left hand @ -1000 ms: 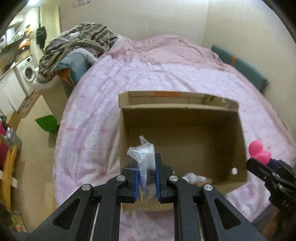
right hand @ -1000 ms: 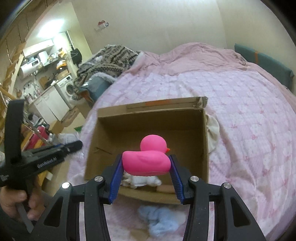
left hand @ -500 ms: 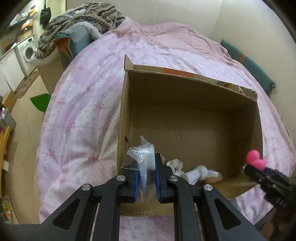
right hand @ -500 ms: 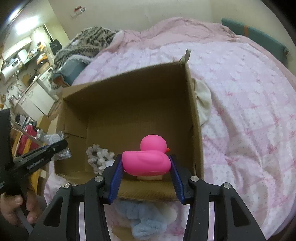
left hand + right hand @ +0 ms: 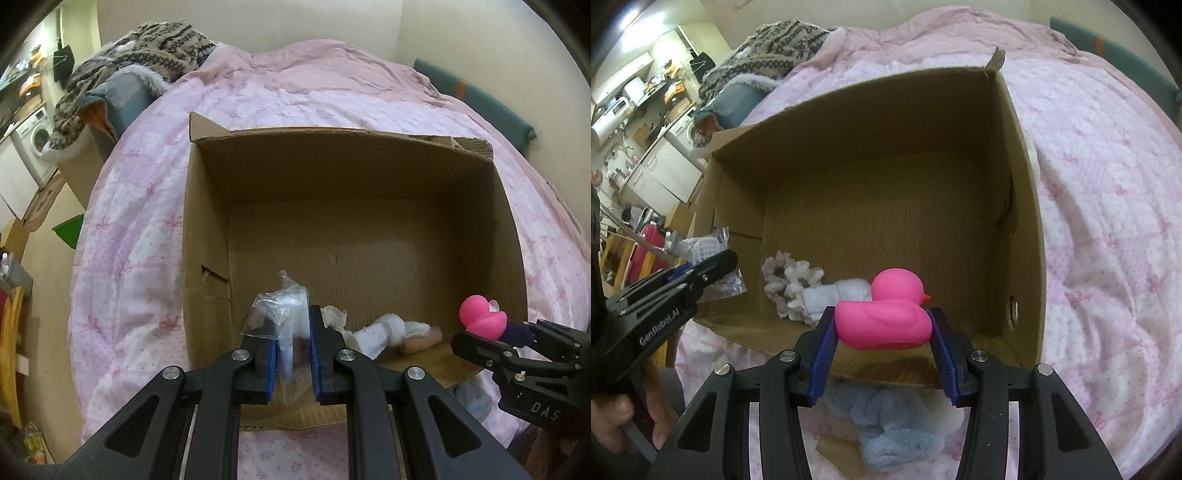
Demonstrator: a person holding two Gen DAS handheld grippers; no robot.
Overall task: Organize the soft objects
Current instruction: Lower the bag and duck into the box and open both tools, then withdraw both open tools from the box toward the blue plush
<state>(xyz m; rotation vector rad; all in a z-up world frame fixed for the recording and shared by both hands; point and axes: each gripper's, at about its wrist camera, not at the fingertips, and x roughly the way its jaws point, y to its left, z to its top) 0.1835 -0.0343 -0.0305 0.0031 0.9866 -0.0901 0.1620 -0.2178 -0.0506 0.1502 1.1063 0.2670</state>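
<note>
An open cardboard box (image 5: 369,236) (image 5: 886,206) sits on a pink bed. My left gripper (image 5: 293,354) is shut on a clear plastic bag (image 5: 284,314) and holds it over the box's near left corner; it also shows in the right wrist view (image 5: 713,264). My right gripper (image 5: 882,332) is shut on a pink rubber duck (image 5: 886,314) and holds it over the box's near edge; the duck also shows in the left wrist view (image 5: 480,317). Inside the box lie a grey fluffy scrunchie (image 5: 788,284) and a white rolled cloth (image 5: 842,293) (image 5: 384,332).
A blue fluffy cloth (image 5: 886,424) lies on the bed in front of the box. A patterned blanket (image 5: 147,55) is piled on a blue chair at the far left. A teal headboard (image 5: 476,99) runs along the wall. A washing machine (image 5: 37,133) stands on the left.
Both grippers have moved forward and down toward the box. The box now fills both views and its contents show more. Both grips are unchanged.
</note>
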